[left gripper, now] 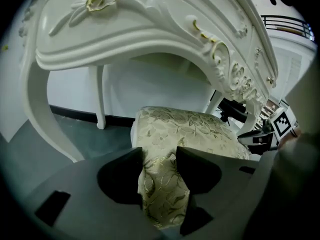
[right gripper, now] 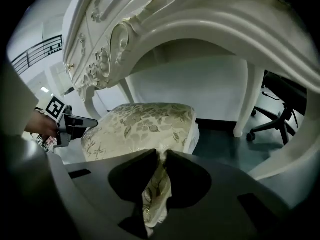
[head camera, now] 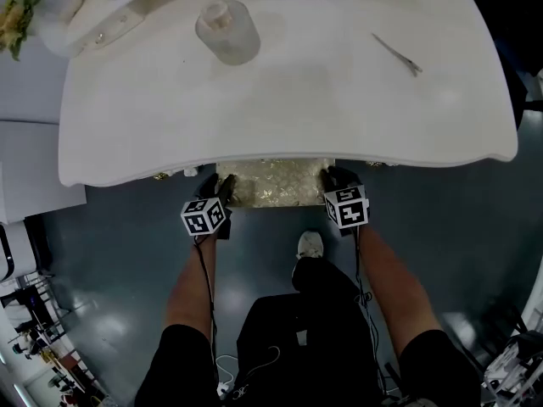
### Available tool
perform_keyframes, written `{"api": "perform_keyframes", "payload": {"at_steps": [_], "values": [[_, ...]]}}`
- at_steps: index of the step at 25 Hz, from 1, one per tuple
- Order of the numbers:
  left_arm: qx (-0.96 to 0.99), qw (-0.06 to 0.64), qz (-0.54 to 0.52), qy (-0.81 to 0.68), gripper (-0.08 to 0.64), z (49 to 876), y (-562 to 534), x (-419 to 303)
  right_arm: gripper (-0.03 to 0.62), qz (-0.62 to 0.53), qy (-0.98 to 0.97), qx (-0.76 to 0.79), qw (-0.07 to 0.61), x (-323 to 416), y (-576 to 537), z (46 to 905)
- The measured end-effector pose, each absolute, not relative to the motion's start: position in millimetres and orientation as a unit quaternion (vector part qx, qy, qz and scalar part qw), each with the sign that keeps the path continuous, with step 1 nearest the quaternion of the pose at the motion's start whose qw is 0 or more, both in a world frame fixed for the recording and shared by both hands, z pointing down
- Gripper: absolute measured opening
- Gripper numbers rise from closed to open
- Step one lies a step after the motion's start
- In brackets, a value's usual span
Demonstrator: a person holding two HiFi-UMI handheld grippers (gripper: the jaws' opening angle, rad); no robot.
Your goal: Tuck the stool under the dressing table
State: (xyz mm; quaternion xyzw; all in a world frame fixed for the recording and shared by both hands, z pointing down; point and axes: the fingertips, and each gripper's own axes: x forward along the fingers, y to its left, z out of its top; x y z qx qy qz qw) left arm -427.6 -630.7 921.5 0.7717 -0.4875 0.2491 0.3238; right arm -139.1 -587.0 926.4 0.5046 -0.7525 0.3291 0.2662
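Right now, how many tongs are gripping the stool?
2. The left tongs pinch the stool at its near left corner; the right tongs pinch its near right corner.

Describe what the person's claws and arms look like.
Both the left claw and right claw are dark grey, each carrying a white cube with black square markers. A thin black cable runs along each bare forearm. The sleeves are black and short.

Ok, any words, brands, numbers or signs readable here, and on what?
None readable.
The marker cubes on the left gripper and right gripper carry only black-and-white square patterns, no letters or digits.
The stool has only a leaf print; the jar shows no legible label.
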Motion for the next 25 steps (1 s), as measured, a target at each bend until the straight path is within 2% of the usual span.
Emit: {"api": "perform_keyframes", "payload": {"at_steps": [11, 14, 16, 18, 20, 25], "values": [[0.772, 0.309, 0.213, -0.512, 0.228, 912, -656, -443, 0.1, 0.281, -0.751, 0.548, 0.238, -146, -625, 914], [0.782, 0.288, 0.233, -0.501, 0.155, 894, -637, -435, 0.09, 0.254, -0.744, 0.571, 0.236, -147, -613, 893], [0.795, 0.267, 0.236, -0.491, 0.15, 870, -624, -428, 0.061, 0.243, -0.744, 0.58, 0.227, -154, -603, 870], [0.804, 0.25, 0.221, -0.492, 0.077, 836, -612, -427, 0.018, 0.229, -0.746, 0.588, 0.213, -164, -591, 840], [0.812, 0.236, 0.192, -0.499, 0.035, 791, -596, -428, 0.015, 0.214, -0.746, 0.599, 0.2, -175, -571, 801], [0.831, 0.196, 0.147, -0.5, 0.02, 663, -522, -435, 0.014, 0.182, -0.746, 0.623, 0.152, -208, -494, 677]]}}
